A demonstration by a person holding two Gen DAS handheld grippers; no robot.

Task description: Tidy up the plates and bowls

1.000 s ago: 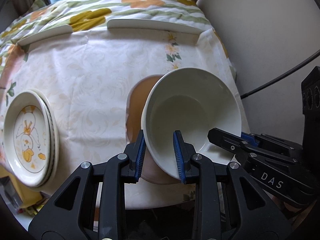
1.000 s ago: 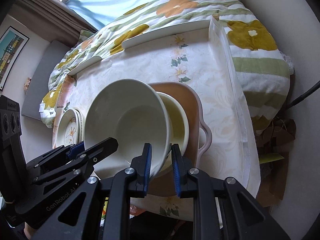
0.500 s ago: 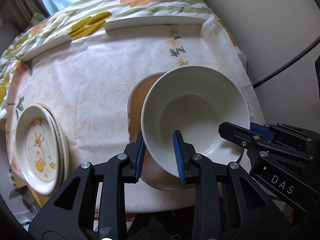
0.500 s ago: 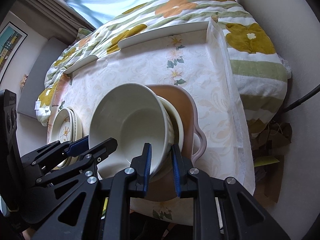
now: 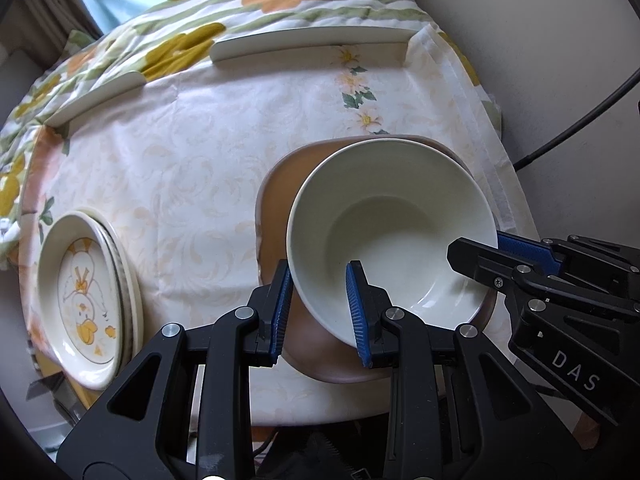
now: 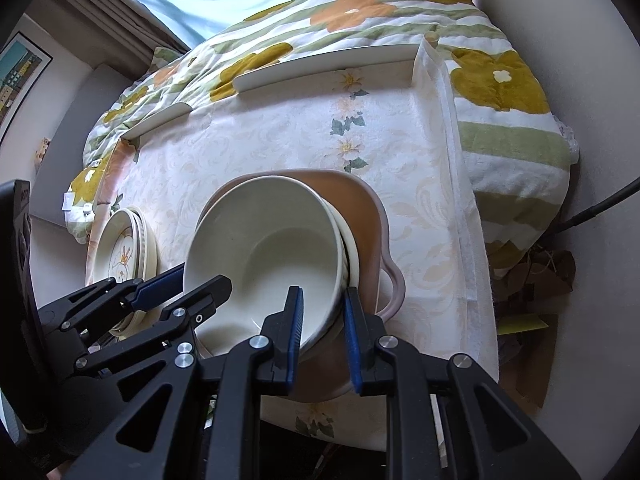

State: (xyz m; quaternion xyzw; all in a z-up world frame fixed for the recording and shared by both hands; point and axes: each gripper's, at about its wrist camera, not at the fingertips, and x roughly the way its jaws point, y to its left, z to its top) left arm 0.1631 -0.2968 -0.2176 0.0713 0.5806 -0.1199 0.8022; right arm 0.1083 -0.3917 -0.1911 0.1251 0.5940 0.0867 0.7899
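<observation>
- Lowered since a second ago, the white bowl (image 5: 390, 232) now nests in another bowl (image 6: 352, 246) on the brown tray (image 5: 276, 196), near the surface's (image 5: 180, 168) right edge.
- Left claw (image 5: 318, 306) and right claw (image 6: 322, 330) each pinch its rim.
- Uneven release could tip it.

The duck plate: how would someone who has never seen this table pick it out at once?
Find the table under the pale floral tablecloth. At its near left edge sits a small stack of plates, apart from the brown tray with the plain bowls. The duck plate tops that stack, the only dish with a yellow cartoon duck.

Bowl (image 5: 392, 232) nests in another bowl (image 6: 352, 240) on the tray (image 5: 276, 200), plates (image 5: 86, 296) left.
</observation>
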